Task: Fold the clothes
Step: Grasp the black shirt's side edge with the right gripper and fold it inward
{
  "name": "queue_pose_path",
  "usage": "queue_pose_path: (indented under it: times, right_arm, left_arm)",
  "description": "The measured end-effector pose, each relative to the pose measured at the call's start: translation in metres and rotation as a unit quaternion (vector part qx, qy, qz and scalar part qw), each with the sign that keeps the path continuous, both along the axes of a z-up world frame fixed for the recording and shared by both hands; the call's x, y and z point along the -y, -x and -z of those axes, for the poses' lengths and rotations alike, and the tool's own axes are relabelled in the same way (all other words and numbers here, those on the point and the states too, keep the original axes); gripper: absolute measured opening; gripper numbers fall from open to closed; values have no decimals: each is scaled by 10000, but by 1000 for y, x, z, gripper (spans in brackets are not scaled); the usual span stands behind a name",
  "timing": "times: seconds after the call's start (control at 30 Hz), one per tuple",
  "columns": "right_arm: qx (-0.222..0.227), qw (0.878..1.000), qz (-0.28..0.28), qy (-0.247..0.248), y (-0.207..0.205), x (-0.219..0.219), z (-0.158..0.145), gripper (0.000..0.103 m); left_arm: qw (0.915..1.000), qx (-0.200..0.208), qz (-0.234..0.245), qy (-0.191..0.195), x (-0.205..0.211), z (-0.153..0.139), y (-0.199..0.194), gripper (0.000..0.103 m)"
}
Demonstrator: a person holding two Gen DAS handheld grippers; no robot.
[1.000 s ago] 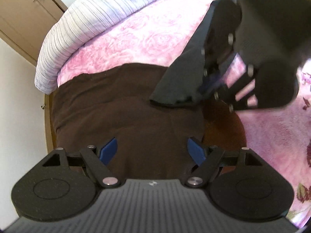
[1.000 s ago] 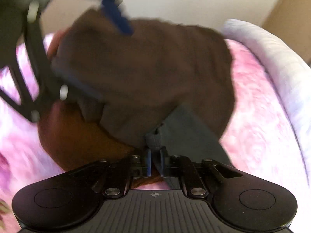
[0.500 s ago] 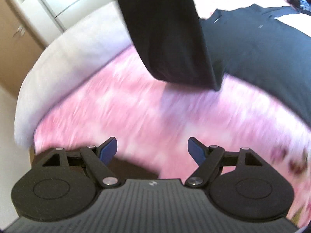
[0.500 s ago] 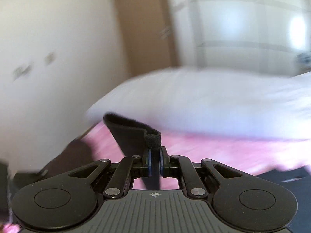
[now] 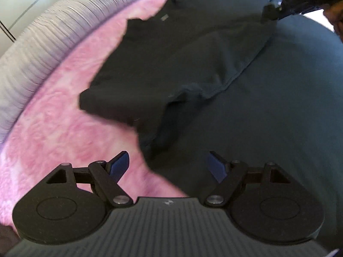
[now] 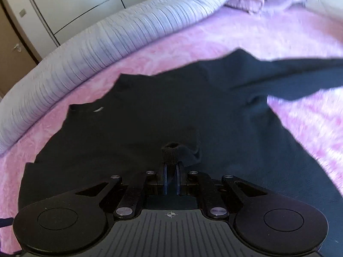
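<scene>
A dark long-sleeved shirt (image 5: 268, 111) lies spread on the pink bedspread (image 5: 53, 132), one sleeve folded back over its body. My left gripper (image 5: 169, 167) is open and hovers empty above the shirt's side edge. My right gripper (image 6: 170, 171) is shut on the sleeve's cuff (image 6: 172, 150) and holds it over the shirt's body (image 6: 133, 128). That gripper also shows in the left wrist view at the top right, where the right gripper (image 5: 276, 10) pinches the cuff. The other sleeve (image 6: 300, 79) stretches out to the right.
A rolled white ribbed duvet (image 6: 96, 42) runs along the far side of the bed. Behind it stand white wardrobe doors (image 6: 70, 2) and a brown door (image 6: 12, 49). Part of a hand (image 5: 334, 15) shows behind the right gripper.
The right gripper carried the sleeve cuff away from the brown garment and across to the dark shirt, laying the sleeve over it. The left gripper swung over to the dark shirt, staying open.
</scene>
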State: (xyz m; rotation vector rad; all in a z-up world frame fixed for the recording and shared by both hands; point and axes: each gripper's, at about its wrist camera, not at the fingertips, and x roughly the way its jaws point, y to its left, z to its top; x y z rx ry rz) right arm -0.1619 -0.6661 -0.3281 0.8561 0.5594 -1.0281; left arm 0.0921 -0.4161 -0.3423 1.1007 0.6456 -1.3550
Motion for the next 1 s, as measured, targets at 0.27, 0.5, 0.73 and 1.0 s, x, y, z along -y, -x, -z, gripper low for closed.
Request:
queue_pose_path:
  times: [0.27, 0.5, 0.73, 1.0]
  right_arm:
    - [614, 9981, -28, -32, 16, -10, -28, 7]
    - [447, 9982, 260, 294, 35, -30, -49, 7]
    - [183, 9984, 406, -341, 30, -40, -14, 7]
    - [496, 9948, 135, 881, 28, -41, -65, 7]
  left_arm:
    - [9945, -164, -973, 338, 23, -2, -28, 70]
    - [9661, 66, -2498, 653, 14, 2, -48, 28]
    - [9622, -175, -2654, 591, 10, 16, -58, 33]
    - [9704, -124, -2337, 597, 5, 13, -54, 35]
